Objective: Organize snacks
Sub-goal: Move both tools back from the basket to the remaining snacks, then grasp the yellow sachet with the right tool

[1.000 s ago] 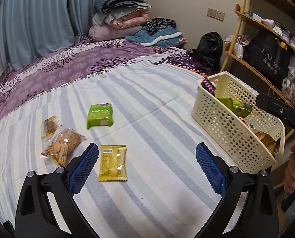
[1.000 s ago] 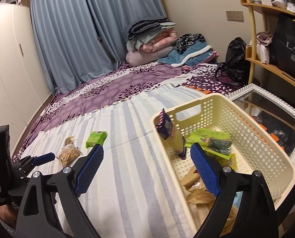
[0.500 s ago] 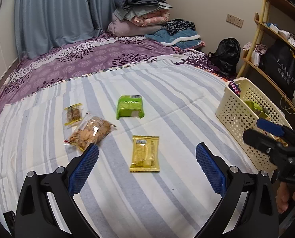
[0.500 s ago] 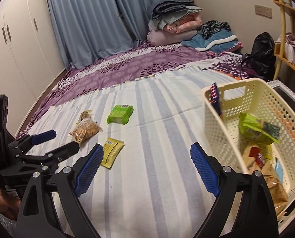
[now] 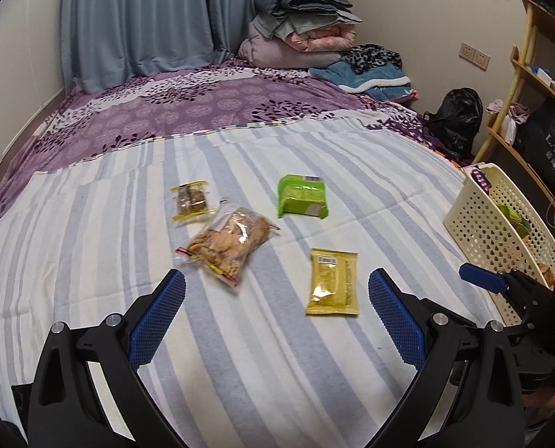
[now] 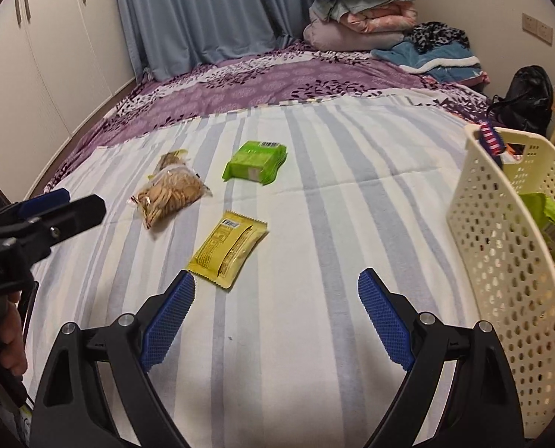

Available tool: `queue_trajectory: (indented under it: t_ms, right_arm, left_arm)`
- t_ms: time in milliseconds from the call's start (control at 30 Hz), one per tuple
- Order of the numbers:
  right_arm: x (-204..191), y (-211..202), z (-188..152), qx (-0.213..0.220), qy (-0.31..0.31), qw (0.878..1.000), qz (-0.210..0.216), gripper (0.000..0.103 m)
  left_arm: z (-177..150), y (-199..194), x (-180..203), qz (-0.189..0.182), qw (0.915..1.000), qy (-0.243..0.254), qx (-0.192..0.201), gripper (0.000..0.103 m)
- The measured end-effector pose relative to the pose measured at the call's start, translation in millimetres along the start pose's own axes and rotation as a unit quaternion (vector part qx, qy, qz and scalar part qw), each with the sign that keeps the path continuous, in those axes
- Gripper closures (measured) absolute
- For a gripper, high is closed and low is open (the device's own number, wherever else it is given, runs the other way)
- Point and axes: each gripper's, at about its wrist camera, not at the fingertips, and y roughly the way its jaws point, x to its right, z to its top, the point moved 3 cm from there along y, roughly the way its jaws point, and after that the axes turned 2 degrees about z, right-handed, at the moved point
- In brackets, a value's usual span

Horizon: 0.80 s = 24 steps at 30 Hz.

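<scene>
Four snack packets are lying on the striped sheet (image 5: 240, 373) in a loose cluster. The bag of biscuits (image 5: 228, 244) is sitting left of the flat sachet (image 5: 332, 282), with the small wrapped bar (image 5: 192, 201) just behind it. The folded packet (image 5: 302, 196) is lying farther back. The perforated basket (image 6: 501, 261) is standing at the right, holding more snacks. Folded bedding (image 5: 303, 26) is stacked far behind.

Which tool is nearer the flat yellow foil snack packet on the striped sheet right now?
Right. The right tool hovers open just short of the yellow foil snack packet, its left pad beside the packet's near corner. The left tool is open too, farther back and off to the packet's left.
</scene>
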Motion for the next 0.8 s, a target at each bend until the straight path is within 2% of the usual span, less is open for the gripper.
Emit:
queue_trajectory:
  t_ms: [333,500,567,733,800]
  right_arm:
    - [-30,46,8,-0.033,-0.022,0.999,0.016,0.014]
    - [-42,69,13,-0.045,-0.035,0.998,0.009,0.015]
    - [-46,80,14,-0.051,-0.041,0.998,0.002,0.018]
    - [-53,99,15,-0.064,-0.057,0.996,-0.014,0.034]
    - [-56,103,16,-0.064,-0.063,0.996,-0.015,0.036]
  left_arm:
    - [-8,4,-59,0.037,0.9979,-0.052,-0.010,0.003]
    - [-12,7,-77,0.048,0.9966,-0.064,-0.015,0.003]
    - [-12,10,-80,0.050,0.9964,-0.067,-0.018,0.003]
    - [-14,16,-85,0.052,0.9960,-0.068,-0.024,0.003]
    - [-14,19,-85,0.054,0.9959,-0.068,-0.027,0.003]
